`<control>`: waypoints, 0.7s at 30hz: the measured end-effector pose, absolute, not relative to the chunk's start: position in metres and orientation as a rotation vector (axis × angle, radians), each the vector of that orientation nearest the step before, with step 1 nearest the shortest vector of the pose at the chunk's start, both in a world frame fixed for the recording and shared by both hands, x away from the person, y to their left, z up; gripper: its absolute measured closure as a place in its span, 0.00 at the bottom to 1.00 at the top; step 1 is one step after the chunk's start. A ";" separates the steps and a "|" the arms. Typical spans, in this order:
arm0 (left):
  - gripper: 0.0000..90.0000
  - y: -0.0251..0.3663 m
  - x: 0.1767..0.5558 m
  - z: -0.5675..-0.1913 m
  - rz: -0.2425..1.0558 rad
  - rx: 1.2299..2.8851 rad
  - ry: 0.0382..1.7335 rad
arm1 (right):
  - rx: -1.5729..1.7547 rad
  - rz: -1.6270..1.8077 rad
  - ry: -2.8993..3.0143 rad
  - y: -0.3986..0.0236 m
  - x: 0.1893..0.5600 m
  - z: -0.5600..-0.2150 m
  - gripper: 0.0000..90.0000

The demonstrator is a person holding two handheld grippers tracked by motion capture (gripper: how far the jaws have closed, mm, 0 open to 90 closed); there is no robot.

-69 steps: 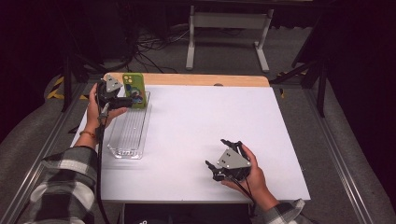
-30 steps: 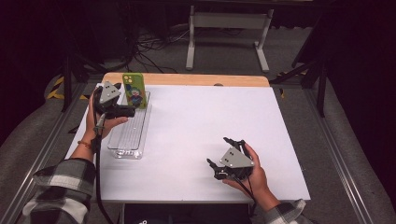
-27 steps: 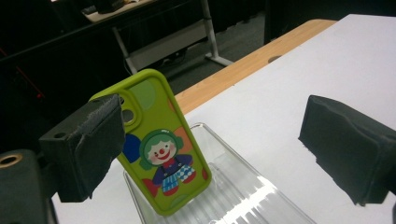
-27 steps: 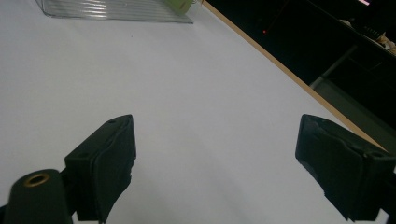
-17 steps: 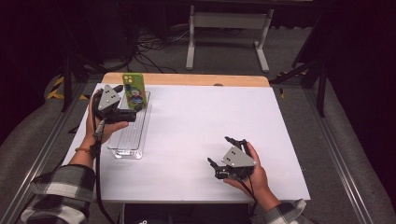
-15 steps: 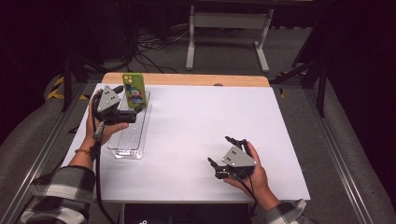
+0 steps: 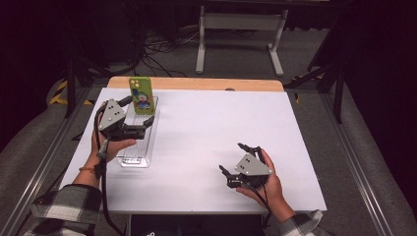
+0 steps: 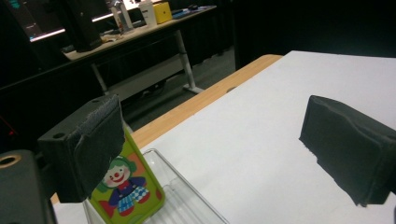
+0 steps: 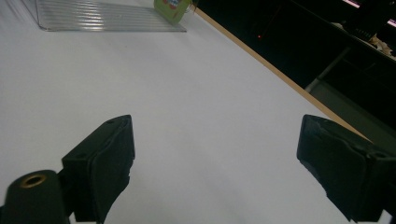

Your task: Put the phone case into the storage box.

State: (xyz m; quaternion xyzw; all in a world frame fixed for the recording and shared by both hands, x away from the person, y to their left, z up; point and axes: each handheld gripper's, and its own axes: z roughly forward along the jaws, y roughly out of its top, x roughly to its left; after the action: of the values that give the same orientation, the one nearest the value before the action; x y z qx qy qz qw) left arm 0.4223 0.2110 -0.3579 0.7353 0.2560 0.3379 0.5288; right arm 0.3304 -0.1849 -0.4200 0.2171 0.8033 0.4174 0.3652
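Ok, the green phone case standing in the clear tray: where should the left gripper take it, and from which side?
Probably by the upper half of the phone case, across its two long edges, coming from the near side. It stands upright against the clear tray's far end, top clear of the rim, and the open left gripper is already close.

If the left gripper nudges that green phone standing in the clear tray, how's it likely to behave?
The green phone stands upright on its short edge at the far end of the clear tray, so a light nudge would probably tip it flat. It looks rigid, not floppy. Its glossy case may slip between the pads of the open left gripper.
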 end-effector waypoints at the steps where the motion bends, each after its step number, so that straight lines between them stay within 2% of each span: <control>1: 0.08 0.210 0.420 -0.359 0.800 1.750 0.606 | 0.560 1.077 2.064 -0.185 0.331 -0.420 0.13; 9: 0.07 0.206 0.408 -0.361 0.744 1.719 0.556 | 0.564 1.086 2.061 -0.187 0.331 -0.419 0.13; 21: 0.08 0.190 0.390 -0.366 0.747 1.733 0.490 | 0.567 1.123 2.047 -0.192 0.330 -0.416 0.13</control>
State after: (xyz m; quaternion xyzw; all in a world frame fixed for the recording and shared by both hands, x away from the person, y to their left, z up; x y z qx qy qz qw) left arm 0.3898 0.1899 -0.3665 0.7357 0.2081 0.3172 0.5611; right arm 0.3302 -0.1921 -0.4162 0.2202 0.7944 0.4357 0.3614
